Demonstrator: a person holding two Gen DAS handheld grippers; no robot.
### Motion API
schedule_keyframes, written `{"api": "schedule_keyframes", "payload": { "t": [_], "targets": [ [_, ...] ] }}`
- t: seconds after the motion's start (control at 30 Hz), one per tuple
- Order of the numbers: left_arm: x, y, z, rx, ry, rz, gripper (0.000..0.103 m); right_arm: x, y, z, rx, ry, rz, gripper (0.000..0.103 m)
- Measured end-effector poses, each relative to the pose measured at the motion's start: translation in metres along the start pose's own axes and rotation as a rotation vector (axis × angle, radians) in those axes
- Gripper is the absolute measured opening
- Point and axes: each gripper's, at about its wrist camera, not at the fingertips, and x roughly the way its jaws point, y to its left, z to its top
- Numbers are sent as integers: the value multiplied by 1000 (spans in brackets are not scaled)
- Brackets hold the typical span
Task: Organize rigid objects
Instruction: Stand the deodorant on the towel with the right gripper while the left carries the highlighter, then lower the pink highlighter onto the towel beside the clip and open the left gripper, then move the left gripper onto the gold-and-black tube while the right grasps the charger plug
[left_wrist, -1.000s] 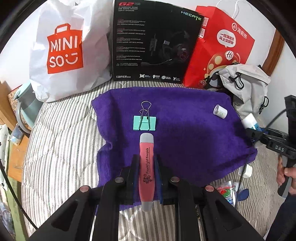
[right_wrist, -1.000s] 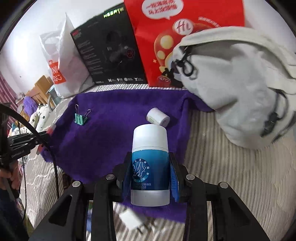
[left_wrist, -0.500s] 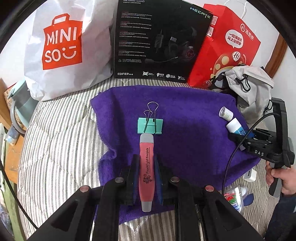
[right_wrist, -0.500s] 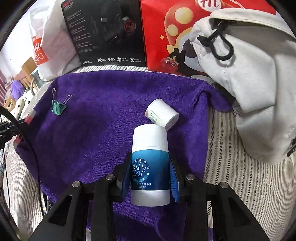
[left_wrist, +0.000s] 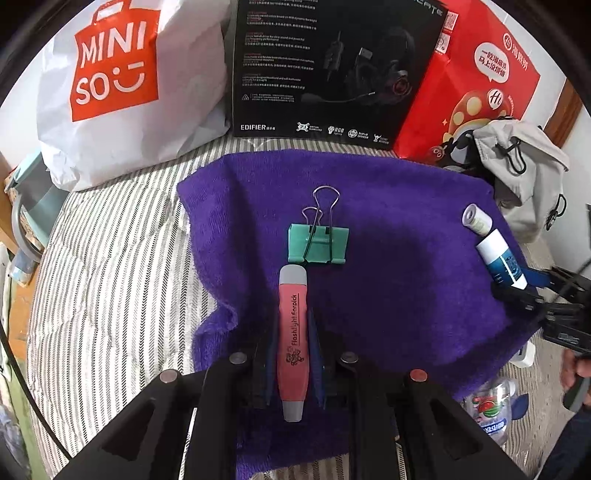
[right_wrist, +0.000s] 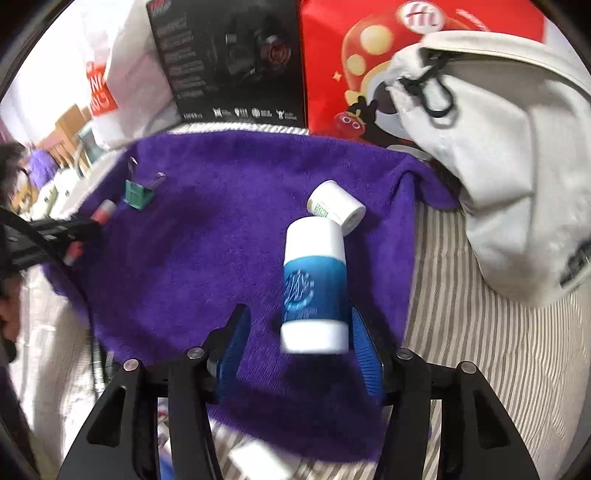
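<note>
The bed (left_wrist: 110, 258) has a grey-and-white striped cover, and a purple towel (left_wrist: 399, 295) lies spread across its middle. Along its far edge rest 4 things: a white shopping bag (left_wrist: 122, 92), a black headset box (left_wrist: 332, 66), a red paper bag (left_wrist: 476, 81) and a grey backpack (left_wrist: 524, 177). A small plastic bottle (left_wrist: 491, 413) lies by the towel's near right corner.

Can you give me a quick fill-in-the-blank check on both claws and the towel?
1. The left claw is shut on the pink ____.
2. The right claw is ____, with the blue bottle between its fingers.
3. The green clip lies on the ____ towel.

Missing words: earpick; open; purple
</note>
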Motion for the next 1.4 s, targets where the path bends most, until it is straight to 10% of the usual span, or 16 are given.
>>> {"api": "schedule_keyframes", "payload": {
  "t": [0.5,0.67,0.9,1.13,1.4],
  "targets": [
    [12,-10,-4,34,-5,26,18,-89,-5,-63,116,-117,28,68],
    [8,-22,-9,58,18,30,44,-99,-7,-83,148,-114,21,68],
    [-20,-28,-25,14,7,56,48,-120,-13,-115,198,-120,24,68],
    [-69,-52,-65,-14,-55,5,73,-137,-9,-141,198,-142,15,68],
    [-42,-74,-98,-109,-7,12,74,-157,-9,-159,181,-175,58,68]
  ]
}}
